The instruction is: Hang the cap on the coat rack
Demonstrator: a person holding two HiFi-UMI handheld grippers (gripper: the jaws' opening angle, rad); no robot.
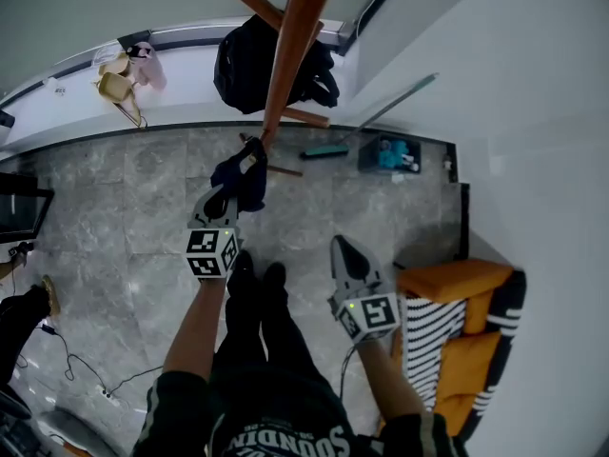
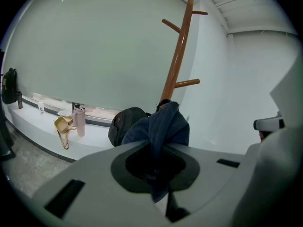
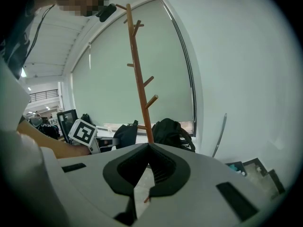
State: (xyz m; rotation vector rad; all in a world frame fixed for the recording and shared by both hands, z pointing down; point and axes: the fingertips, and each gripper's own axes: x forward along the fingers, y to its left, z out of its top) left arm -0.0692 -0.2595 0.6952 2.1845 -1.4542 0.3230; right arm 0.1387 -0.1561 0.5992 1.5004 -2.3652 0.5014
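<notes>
A dark navy cap (image 1: 244, 173) hangs bunched from my left gripper (image 1: 233, 187), which is shut on its fabric. In the left gripper view the cap (image 2: 163, 126) fills the space between the jaws of the left gripper (image 2: 154, 167). It is held just in front of the wooden coat rack (image 1: 290, 46), near the pole's lower part. The rack's pole (image 2: 177, 56) rises behind it with bare pegs. My right gripper (image 1: 340, 246) is shut and empty, lower and to the right. From the right gripper (image 3: 147, 148) view I see the rack (image 3: 139, 79) and the cap (image 3: 125, 135) left of the pole.
A black backpack (image 1: 257, 65) sits at the rack's foot on the white sill (image 1: 57, 112), with a beige bag (image 1: 119, 89) and pink bottle (image 1: 147, 60) further left. An orange striped chair (image 1: 466, 331) stands right. A teal dustpan (image 1: 388, 154) lies by the wall. The person's legs (image 1: 257, 303) are below.
</notes>
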